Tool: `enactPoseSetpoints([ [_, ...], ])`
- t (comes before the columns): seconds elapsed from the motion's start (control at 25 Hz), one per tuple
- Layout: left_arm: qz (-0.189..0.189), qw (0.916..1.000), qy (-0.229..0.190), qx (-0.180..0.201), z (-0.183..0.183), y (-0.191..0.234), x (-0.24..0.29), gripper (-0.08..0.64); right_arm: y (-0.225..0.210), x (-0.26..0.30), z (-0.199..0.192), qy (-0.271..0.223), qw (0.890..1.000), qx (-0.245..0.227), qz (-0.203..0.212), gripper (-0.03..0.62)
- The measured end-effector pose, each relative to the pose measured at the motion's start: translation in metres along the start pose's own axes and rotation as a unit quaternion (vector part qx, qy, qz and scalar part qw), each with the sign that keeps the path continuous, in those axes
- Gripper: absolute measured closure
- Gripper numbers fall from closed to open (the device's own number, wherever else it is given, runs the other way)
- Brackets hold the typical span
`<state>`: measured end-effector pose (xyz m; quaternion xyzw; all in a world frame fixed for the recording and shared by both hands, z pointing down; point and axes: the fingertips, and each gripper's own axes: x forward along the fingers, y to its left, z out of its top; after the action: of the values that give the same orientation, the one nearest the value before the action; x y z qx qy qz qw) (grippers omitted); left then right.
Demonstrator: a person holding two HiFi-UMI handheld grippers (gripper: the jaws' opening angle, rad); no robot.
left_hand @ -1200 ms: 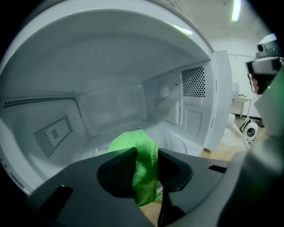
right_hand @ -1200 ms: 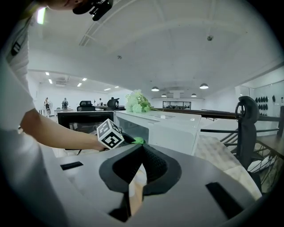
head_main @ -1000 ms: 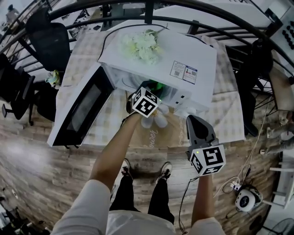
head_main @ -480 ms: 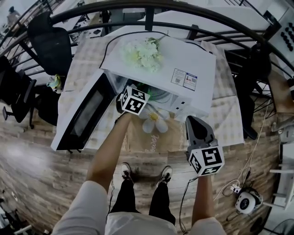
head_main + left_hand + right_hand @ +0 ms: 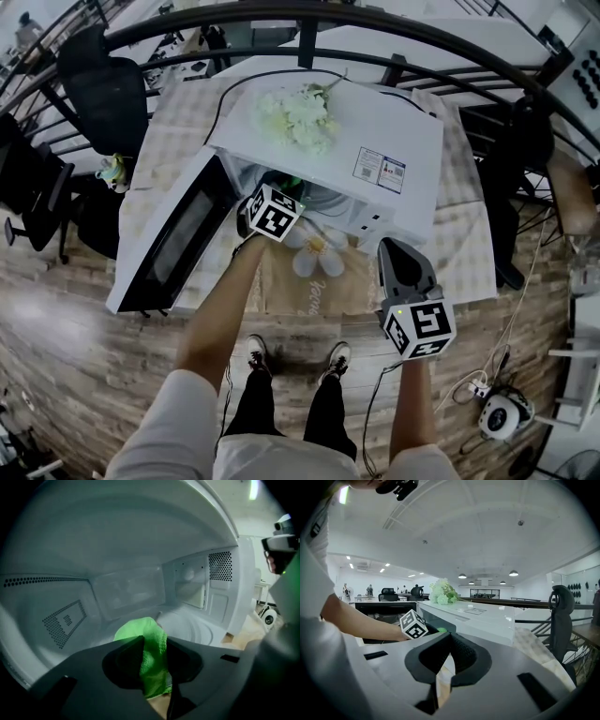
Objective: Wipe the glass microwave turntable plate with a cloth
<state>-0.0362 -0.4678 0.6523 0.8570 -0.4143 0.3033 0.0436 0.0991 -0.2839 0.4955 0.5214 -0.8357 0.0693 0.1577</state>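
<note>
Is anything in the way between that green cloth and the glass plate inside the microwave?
Nothing visible. The door is open, and the left gripper holds the cloth inside, with the plate just beyond it.

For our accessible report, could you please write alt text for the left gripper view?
The left gripper, its jaws shut on a green cloth, is inside the white microwave. The round glass turntable plate lies just ahead, to the right.
</note>
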Motion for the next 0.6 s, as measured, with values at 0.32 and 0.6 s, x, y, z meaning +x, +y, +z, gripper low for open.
enactPoseSetpoints([
  [0.32, -0.063, 0.9970, 0.000, 0.045, 0.026, -0.064, 0.021, 0.444, -0.004, -0.003, -0.009, 0.006, 1.000, 0.000, 0.001, 0.578],
  [0.6, -0.143, 0.9881, -0.040, 0.040, 0.053, -0.112, 0.024, 0.443, -0.010, -0.007, -0.011, 0.010, 1.000, 0.001, -0.005, 0.578],
])
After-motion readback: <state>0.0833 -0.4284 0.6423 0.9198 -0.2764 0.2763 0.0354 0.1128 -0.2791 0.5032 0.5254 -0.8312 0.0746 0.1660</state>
